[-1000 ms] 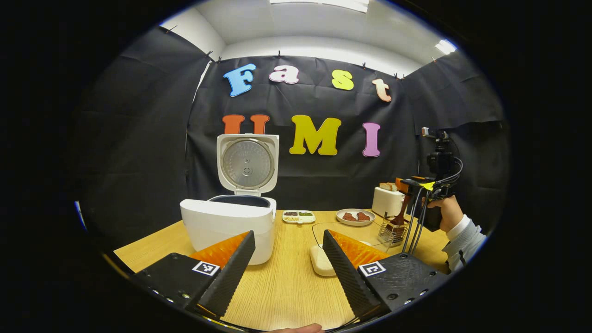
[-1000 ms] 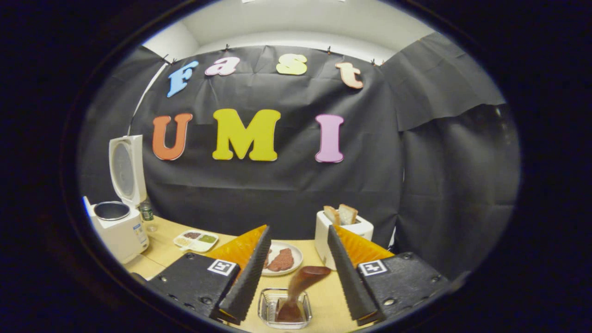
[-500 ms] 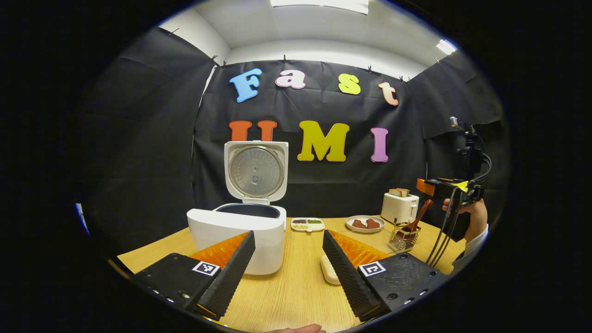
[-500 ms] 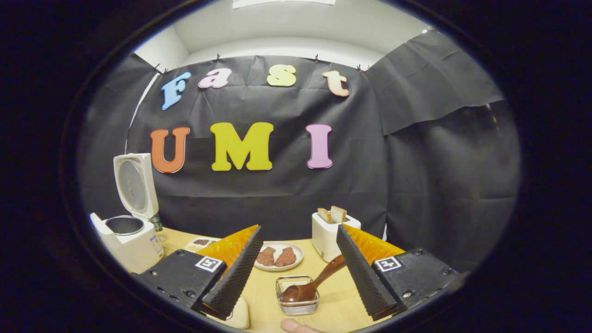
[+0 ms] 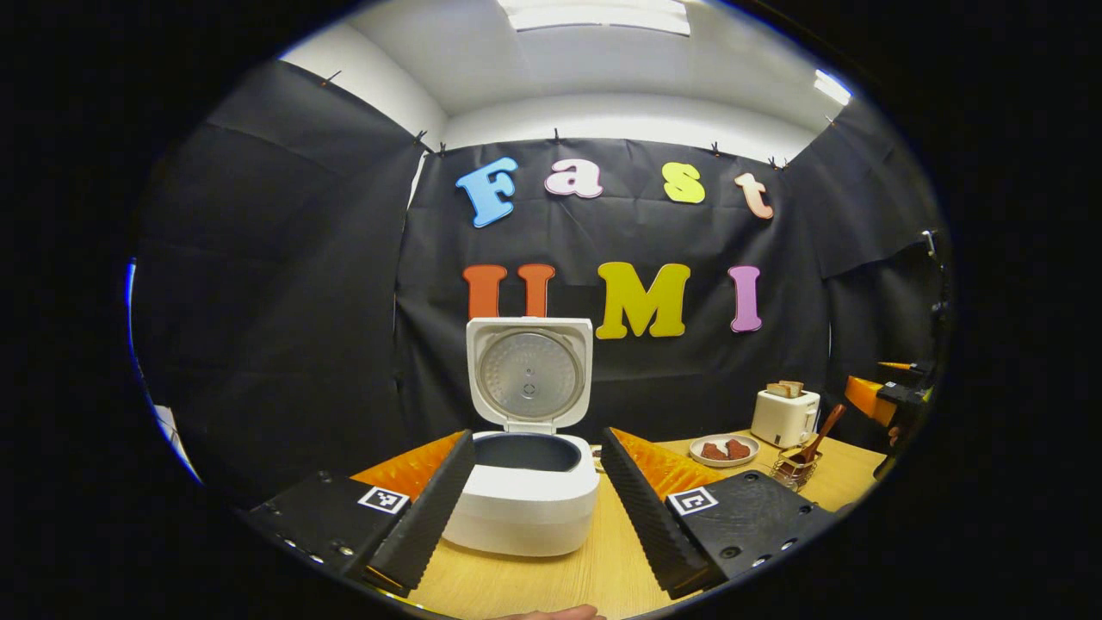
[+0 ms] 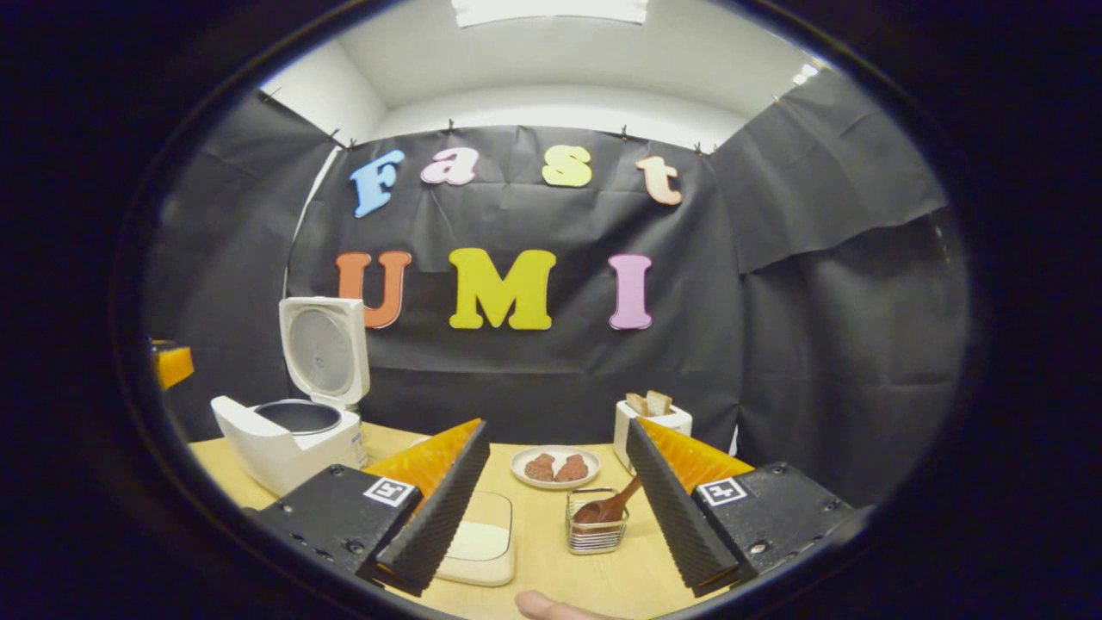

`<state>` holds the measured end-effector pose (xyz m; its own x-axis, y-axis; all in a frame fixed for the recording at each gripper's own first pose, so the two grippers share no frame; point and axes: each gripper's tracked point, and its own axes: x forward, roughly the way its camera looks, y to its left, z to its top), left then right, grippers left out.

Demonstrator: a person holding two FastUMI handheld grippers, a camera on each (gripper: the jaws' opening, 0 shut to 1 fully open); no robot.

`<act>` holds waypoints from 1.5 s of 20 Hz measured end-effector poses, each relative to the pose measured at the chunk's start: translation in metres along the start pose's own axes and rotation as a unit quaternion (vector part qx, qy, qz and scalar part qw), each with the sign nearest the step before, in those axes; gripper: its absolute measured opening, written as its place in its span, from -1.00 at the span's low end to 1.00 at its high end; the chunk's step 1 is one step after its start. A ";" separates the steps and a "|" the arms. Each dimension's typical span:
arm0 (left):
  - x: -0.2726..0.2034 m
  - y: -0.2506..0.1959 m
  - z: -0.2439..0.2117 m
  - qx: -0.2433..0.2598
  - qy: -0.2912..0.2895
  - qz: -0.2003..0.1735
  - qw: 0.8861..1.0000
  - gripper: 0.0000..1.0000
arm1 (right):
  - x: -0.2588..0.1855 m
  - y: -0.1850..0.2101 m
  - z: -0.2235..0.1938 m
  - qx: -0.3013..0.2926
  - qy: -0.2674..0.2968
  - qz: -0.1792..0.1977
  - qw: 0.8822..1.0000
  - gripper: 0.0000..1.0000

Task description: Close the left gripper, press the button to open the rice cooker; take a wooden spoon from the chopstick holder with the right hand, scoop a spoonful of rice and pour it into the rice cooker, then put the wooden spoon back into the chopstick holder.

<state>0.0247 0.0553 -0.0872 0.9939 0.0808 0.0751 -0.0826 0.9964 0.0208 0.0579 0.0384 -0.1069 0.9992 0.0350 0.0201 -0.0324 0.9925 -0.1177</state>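
The white rice cooker (image 5: 525, 504) stands with its lid (image 5: 529, 375) raised, straight ahead of my open left gripper (image 5: 537, 432), which holds nothing. In the right gripper view the cooker (image 6: 288, 439) sits at the left. The wooden spoon (image 6: 613, 508) leans in the wire chopstick holder (image 6: 597, 521), bowl down. My right gripper (image 6: 555, 423) hangs open and empty, back from the holder. A clear box of rice (image 6: 478, 542) lies beside the holder, partly behind one finger. From the left gripper view, the holder (image 5: 792, 469), spoon (image 5: 820, 428) and right gripper (image 5: 869, 396) are far right.
On the wooden table (image 6: 551, 577) a plate with two meat pieces (image 6: 555, 467) and a white toaster with bread (image 6: 652, 422) stand behind the holder. Part of the left gripper (image 6: 172, 362) shows at the left edge. A person's fingertip (image 6: 551, 607) is at the bottom.
The right gripper let go of the spoon, which now rests in the holder, and drew back. The left gripper also pulled back and turned, so the cooker sits centred in its view.
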 end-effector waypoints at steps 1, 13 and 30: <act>0.003 0.006 0.013 0.008 -0.008 0.004 1.000 0.88 | -0.004 0.006 0.005 -0.010 -0.005 0.007 1.000 1.00; 0.102 0.011 0.095 0.024 -0.018 -0.043 0.999 0.90 | 0.000 0.053 0.000 0.041 -0.021 0.103 0.994 1.00; 0.327 0.053 0.078 -0.020 -0.016 0.022 0.999 0.88 | 0.025 0.035 -0.015 0.065 -0.012 0.097 0.993 1.00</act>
<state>0.3391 0.1326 0.0165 0.9864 0.1241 0.1074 -0.1224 0.9922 -0.0224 0.0819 0.0727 -0.1252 0.9731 0.2278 0.0334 -0.2281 0.9736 0.0066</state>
